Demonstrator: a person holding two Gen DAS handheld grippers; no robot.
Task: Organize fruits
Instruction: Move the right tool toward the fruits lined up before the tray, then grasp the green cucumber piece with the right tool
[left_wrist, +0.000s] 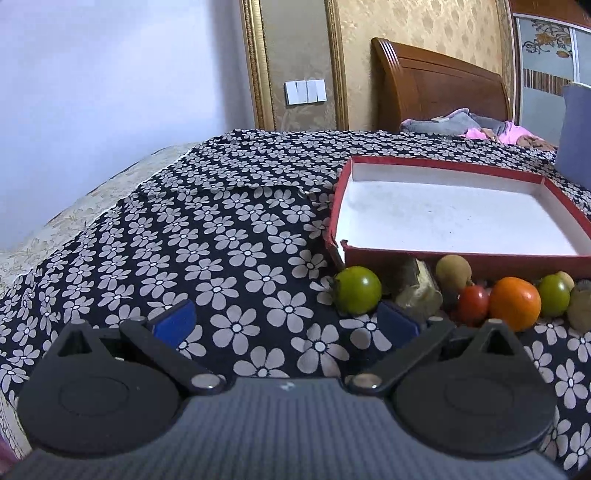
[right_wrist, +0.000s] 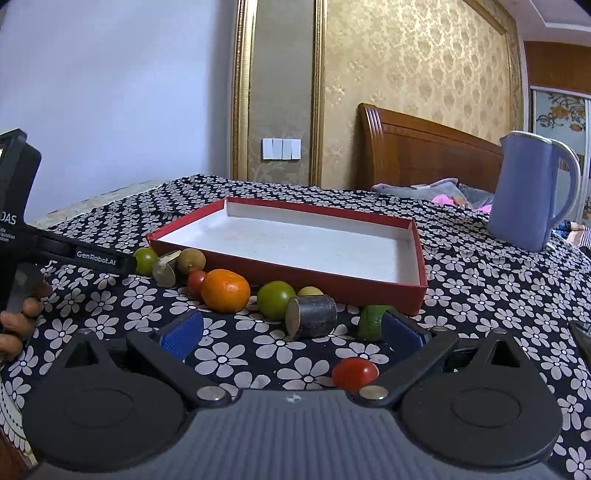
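Observation:
A shallow red box (right_wrist: 354, 291) with a white inside lies on the flowered cloth; it also shows in the left wrist view (left_wrist: 417, 264). Fruits lie in a row along its near wall: an orange (right_wrist: 225, 290), green tomatoes (right_wrist: 275, 299), a small red tomato (right_wrist: 195, 280), a longan (right_wrist: 191, 261) and a dark sugarcane piece (right_wrist: 312, 315). A red tomato (right_wrist: 354, 373) lies close before my right gripper (right_wrist: 291, 330), which is open and empty. My left gripper (left_wrist: 286, 321) is open and empty, with a green tomato (left_wrist: 358, 290) just past its right finger.
A blue pitcher (right_wrist: 528, 192) stands at the right behind the box. The cloth (left_wrist: 221, 236) covers the table, whose left edge drops off. A wooden headboard (right_wrist: 424, 155) and bedding lie beyond. The left gripper's body (right_wrist: 22, 229) shows at the right wrist view's left edge.

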